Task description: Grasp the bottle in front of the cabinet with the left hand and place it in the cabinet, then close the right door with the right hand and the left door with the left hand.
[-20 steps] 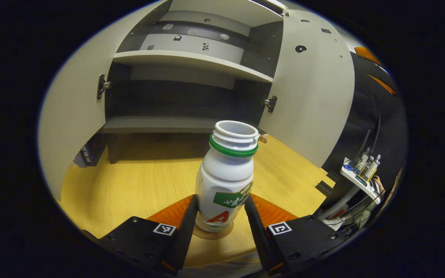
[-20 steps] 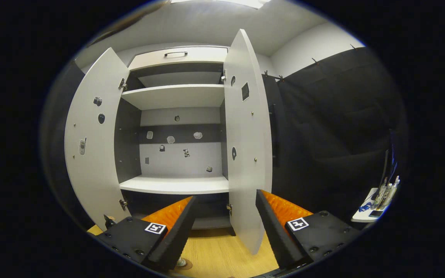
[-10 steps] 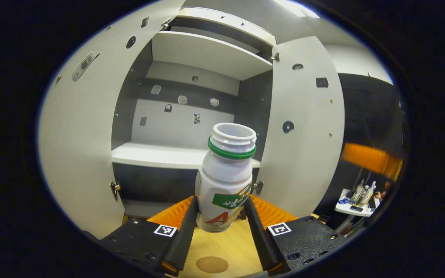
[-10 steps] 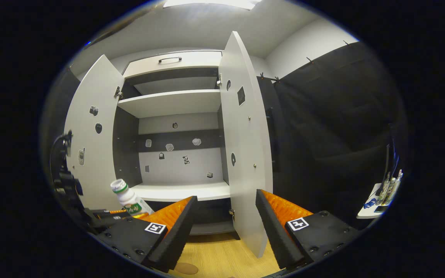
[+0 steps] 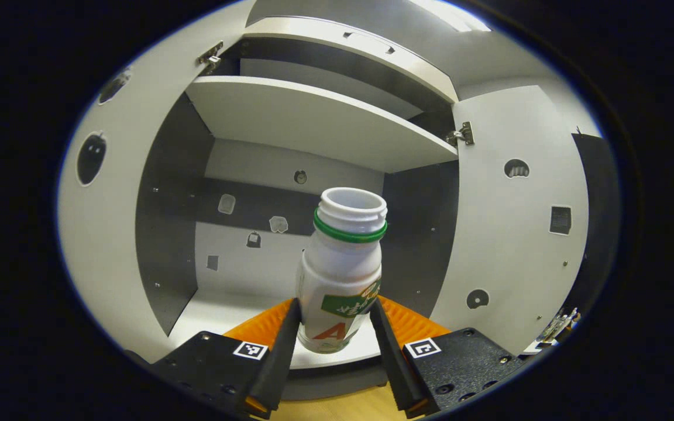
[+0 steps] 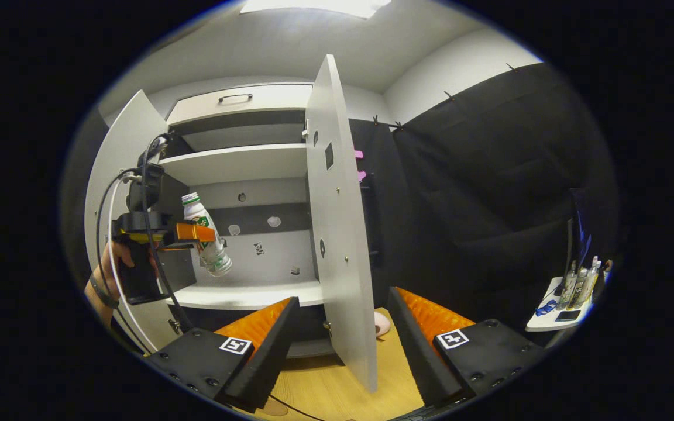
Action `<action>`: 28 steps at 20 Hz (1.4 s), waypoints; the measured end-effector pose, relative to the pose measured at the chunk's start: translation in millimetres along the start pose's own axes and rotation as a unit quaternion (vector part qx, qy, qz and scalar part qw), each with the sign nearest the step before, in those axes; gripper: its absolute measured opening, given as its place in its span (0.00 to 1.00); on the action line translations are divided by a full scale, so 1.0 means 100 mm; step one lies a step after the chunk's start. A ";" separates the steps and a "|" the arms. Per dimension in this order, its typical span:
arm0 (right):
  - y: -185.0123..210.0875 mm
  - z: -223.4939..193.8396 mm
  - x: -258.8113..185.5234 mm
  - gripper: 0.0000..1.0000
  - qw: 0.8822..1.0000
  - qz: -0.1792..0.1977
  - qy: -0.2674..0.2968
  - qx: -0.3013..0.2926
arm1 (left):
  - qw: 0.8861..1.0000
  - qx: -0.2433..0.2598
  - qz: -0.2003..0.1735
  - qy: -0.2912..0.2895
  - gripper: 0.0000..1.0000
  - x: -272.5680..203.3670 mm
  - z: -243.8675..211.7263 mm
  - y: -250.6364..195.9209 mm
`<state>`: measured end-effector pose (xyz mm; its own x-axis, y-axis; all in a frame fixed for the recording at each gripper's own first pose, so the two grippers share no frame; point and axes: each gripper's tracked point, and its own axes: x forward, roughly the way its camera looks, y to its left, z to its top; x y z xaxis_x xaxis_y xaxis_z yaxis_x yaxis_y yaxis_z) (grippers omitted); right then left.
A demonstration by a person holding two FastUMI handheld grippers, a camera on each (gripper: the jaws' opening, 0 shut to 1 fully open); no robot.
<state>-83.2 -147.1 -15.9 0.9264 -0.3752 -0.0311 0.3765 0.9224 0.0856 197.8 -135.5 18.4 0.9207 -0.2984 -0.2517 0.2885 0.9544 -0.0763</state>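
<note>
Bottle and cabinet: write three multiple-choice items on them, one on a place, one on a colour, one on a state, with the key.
1. Where is the bottle?
A. Standing on the wooden floor
B. Held in the left claw in front of the cabinet's middle compartment, above the lower shelf
C. Lying on the upper shelf

2. What colour is the ring around the bottle's neck?
A. Green
B. Blue
C. Yellow

3. What state are the cabinet's doors in?
A. Both closed
B. Only the left door closed
C. Both open

Key:
1 B: in the left gripper view both fingers press the bottle's sides, with the shelf below it; the right gripper view shows it carried clear of the shelf.
2 A: a green band sits under the open mouth.
3 C: the left door and right door swing outward, and the right claw is open, holding nothing.
</note>
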 end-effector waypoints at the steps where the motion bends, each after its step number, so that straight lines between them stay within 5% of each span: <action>1: -0.03 0.01 0.00 0.99 1.000 -0.003 -0.001 0.001 | 1.000 0.006 -0.002 0.013 0.71 0.22 -0.01 0.01; 5: -0.18 0.06 -0.06 0.99 1.000 -0.018 -0.006 -0.008 | 0.997 0.040 0.002 0.071 0.71 0.84 -0.26 0.14; 14: -0.47 -0.03 -0.18 0.99 0.998 -0.052 0.003 -0.021 | 0.983 -0.011 0.036 0.181 0.71 1.27 -1.06 0.48; 22: -0.60 -0.09 -0.25 0.99 0.997 -0.068 0.009 -0.018 | 0.987 -0.009 0.032 0.159 0.78 1.33 -1.01 0.47; 25: -0.60 -0.12 -0.24 0.99 0.997 -0.070 0.011 -0.015 | 0.989 -0.001 0.036 0.146 0.96 1.36 -1.00 0.53; 28: -0.59 -0.13 -0.19 0.99 0.998 -0.066 0.013 -0.015 | 0.995 -0.006 0.043 0.093 0.96 1.26 -0.74 0.51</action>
<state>-123.3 -192.8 -33.5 0.8681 -0.4921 -0.0651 0.4953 0.8673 0.0489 308.6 -124.0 -88.7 0.8767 -0.2121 -0.4317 0.2074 0.9765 -0.0587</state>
